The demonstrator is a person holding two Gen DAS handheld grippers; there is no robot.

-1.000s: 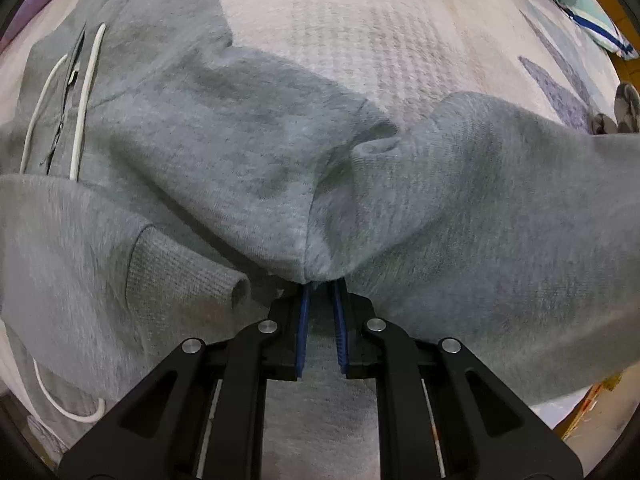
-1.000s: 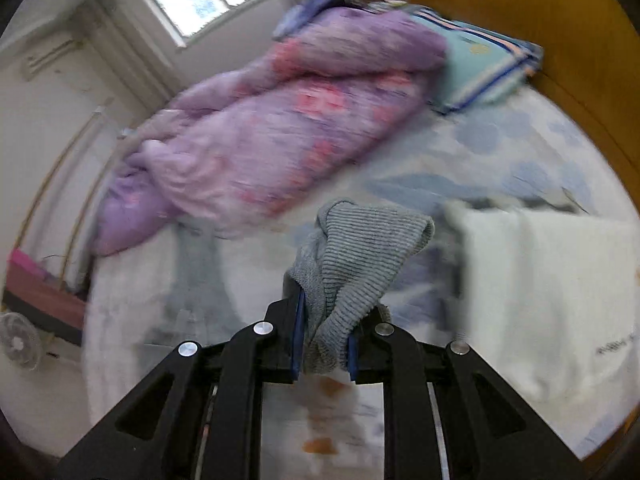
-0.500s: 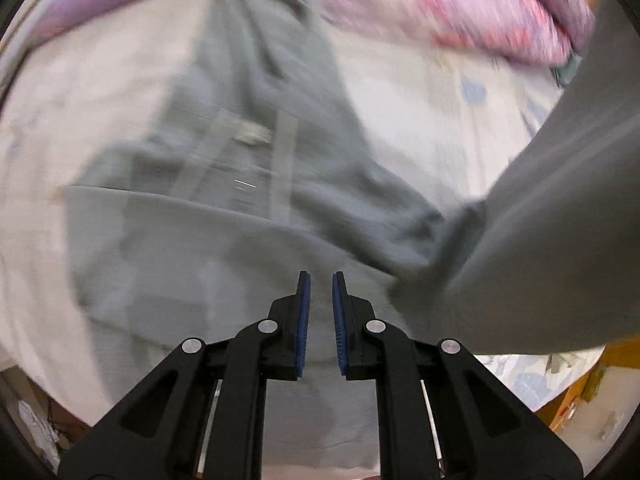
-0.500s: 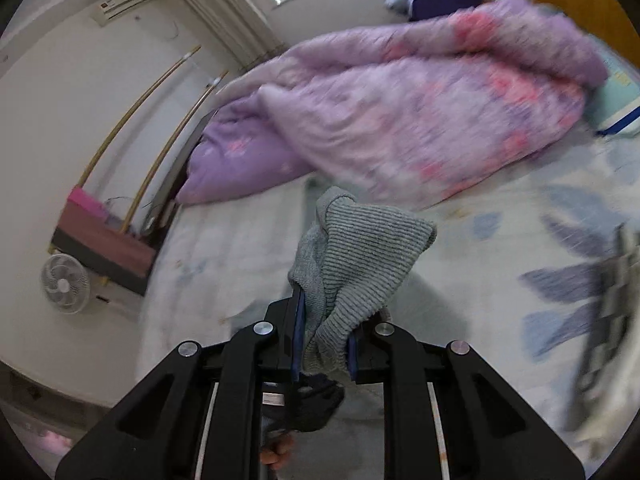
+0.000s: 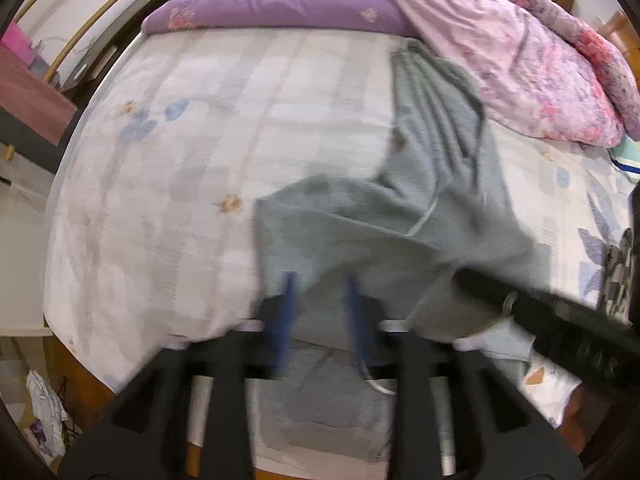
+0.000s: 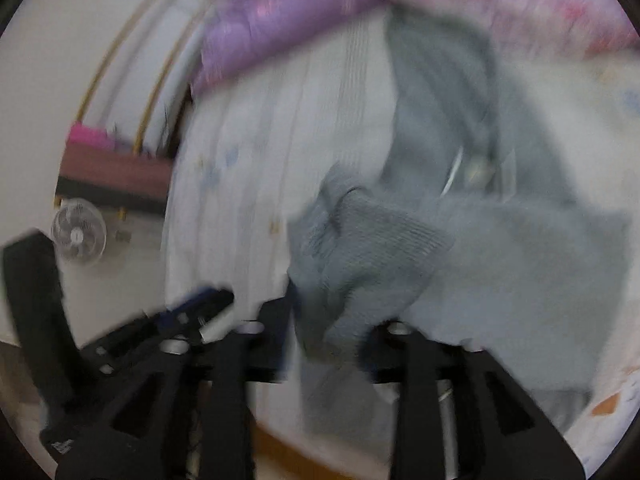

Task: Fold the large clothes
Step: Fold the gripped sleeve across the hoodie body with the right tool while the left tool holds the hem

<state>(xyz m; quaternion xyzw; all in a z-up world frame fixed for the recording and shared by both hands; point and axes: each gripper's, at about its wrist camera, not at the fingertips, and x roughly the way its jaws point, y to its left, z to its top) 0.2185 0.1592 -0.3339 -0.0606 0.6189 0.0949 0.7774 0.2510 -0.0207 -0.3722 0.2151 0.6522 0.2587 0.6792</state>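
**Grey hoodie half-laid on the bed, one corner held**

Starting on my left: the left hand-held gripper [image 5: 320,300] sits with its blue pads apart and nothing between them, so it is released. It hangs at the near edge of the bed, just over the closest fold of the soft grey fleece hoodie [image 5: 420,216]. The picture is smeared there, but the gap between the pads reads clearly.

On my right, the right hand-held gripper [image 6: 326,320] is clenched on a ribbed knit edge of the same hoodie, a cuff or hem, which bunches up out of the jaws. That view is heavily blurred, so I cannot say how deep the bite is.

I judge the step in hand to be carrying that held edge across the body of the garment to make a fold. The next move calls for setting the ribbed edge down flat and square, with the free left gripper pinning or smoothing the cloth.

The hoodie lies on the pale floral bedsheet [image 5: 180,160], stretching from the near edge toward the rumpled purple and pink quilt [image 5: 520,48]. It is creased and uneven, with a white drawstring [image 5: 426,216] showing across its middle.
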